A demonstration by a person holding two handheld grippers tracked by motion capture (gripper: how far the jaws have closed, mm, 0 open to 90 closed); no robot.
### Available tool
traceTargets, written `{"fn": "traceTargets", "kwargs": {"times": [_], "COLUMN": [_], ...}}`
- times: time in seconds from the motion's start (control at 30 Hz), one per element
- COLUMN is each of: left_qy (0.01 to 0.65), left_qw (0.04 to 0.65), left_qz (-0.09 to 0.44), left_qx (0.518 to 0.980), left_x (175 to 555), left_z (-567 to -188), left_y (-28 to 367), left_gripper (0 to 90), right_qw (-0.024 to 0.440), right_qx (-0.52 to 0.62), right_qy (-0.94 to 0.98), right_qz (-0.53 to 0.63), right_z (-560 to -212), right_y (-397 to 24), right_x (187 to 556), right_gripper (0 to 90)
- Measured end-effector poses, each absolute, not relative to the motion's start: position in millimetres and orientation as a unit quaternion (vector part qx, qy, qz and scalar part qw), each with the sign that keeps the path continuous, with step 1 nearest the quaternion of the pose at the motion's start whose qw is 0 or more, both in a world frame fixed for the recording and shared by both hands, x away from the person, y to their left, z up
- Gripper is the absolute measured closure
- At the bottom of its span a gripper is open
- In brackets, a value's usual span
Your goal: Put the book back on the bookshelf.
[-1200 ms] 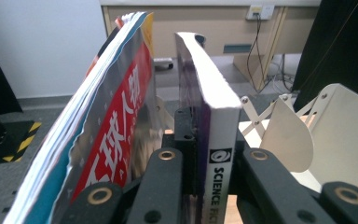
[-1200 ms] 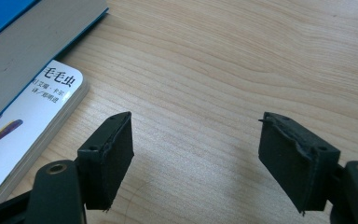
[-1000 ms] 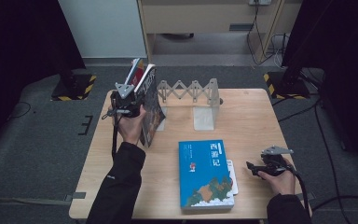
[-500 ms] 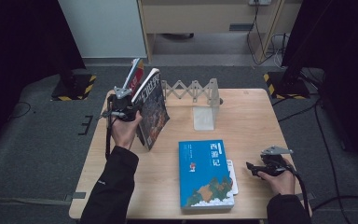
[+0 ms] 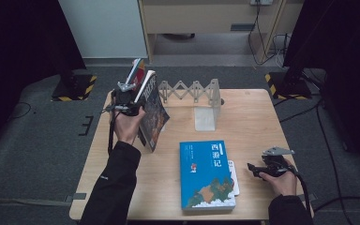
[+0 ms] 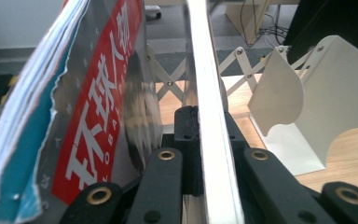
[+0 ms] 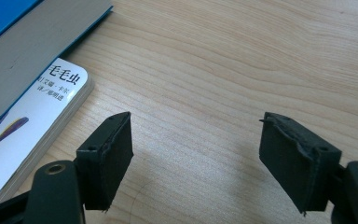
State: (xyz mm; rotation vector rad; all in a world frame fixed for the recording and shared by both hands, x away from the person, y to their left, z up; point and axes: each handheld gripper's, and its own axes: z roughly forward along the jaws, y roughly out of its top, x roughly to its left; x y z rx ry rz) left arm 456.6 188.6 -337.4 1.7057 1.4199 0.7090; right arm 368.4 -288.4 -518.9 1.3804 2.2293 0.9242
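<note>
The left gripper (image 5: 130, 99) had its jaws clamped on a magazine (image 5: 153, 112), tilted at the bookstand's (image 5: 201, 101) left end beside another already standing there. The blue book (image 5: 206, 174) lay flat on the desk (image 5: 253, 122), unshelved; the right gripper (image 5: 258, 169) rested nearby, jaws apart and empty.

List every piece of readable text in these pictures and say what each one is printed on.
"西游记": cover of the blue book lying flat on the table.
"毛毛虫": corner of the white board book tucked under it.
"环球人": red band on the magazine beside the left gripper's jaws; the rest is cut off.
Lettering on the held book: too blurred.
</note>
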Motion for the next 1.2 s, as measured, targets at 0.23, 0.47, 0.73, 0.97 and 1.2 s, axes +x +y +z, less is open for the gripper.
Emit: {"fn": "traceTargets", "kwargs": {"times": [0.23,0.47,0.73,0.97,1.2], "left_qy": [0.556,0.561,0.567,0.566,0.555], "left_qw": [0.402,0.418,0.414,0.408,0.394], "left_qz": [0.338,0.347,0.368,0.379,0.39], "left_qx": [0.645,0.624,0.61,0.608,0.62], "left_x": [459.1,467.0,478.1,481.2,480.6], "left_z": [-336.5,-335.5,-344.2,-352.2,-352.9], "left_y": [182.6,179.8,174.4,173.4,173.9], "left_gripper": [81.9,81.9,81.9,81.8,77.0], "right_qw": [0.181,0.179,0.181,0.183,0.182], "right_qx": [0.489,0.489,0.488,0.489,0.488], "right_qy": [0.789,0.788,0.789,0.788,0.789], "right_qz": [0.326,0.327,0.325,0.326,0.326], "right_z": [-519.2,-518.4,-518.8,-519.3,-519.3], "right_y": [-288.8,-289.6,-289.5,-289.7,-288.4], "right_x": [369.1,369.0,369.4,369.9,369.3], "right_gripper": [25.6,25.4,25.4,25.4,25.4]}}
